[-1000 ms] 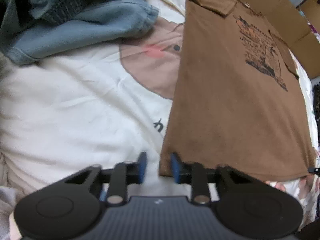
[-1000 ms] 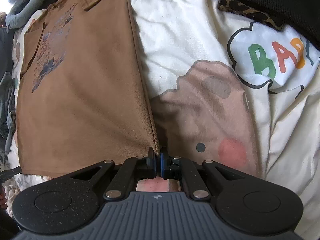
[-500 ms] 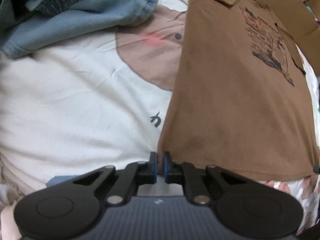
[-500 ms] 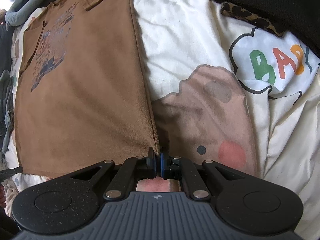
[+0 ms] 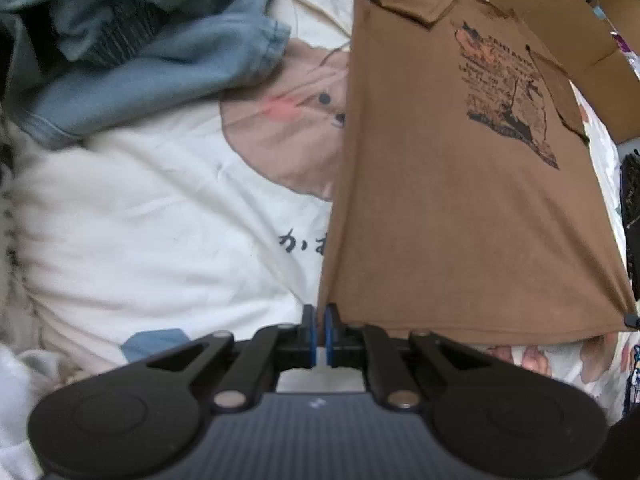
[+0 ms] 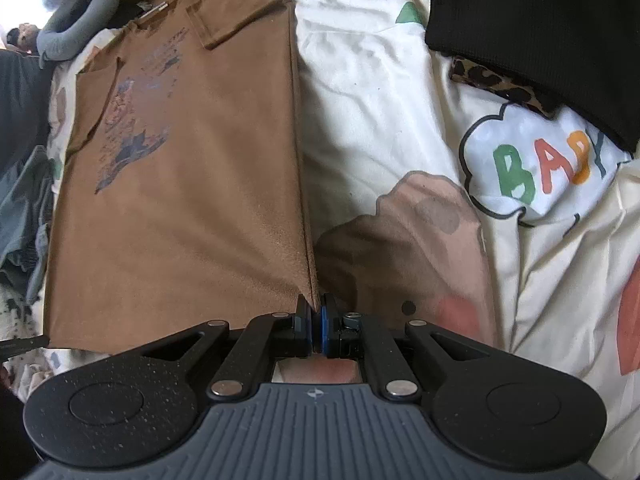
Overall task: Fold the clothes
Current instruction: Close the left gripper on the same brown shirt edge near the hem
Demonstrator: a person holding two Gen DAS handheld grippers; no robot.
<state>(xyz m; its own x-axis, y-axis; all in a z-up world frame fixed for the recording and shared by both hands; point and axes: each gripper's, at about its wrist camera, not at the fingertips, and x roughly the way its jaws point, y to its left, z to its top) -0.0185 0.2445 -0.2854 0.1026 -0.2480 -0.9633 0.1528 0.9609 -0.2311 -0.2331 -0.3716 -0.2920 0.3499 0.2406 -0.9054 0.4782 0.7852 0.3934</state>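
Grippers pinch the near hem corners of a brown T-shirt [image 5: 460, 208]: the left gripper [image 5: 319, 334] clamps its left corner, the right gripper [image 6: 315, 330] its right. The shirt lies flat, sleeves folded in, stretching far across a cartoon-print bedsheet [image 6: 400, 100]. Denim clothes [image 5: 140, 64] heap far left; a black garment [image 6: 540, 32] lies far right.

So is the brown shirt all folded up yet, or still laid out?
Mostly laid out. The brown shirt lies long and flat on the bedsheet, its print showing; only the sleeves are tucked over. Both grippers pinch its bottom corners.

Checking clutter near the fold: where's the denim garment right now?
Left wrist view, upper left: the denim garment lies bunched on the white printed sheet, left of the brown T-shirt and apart from it.
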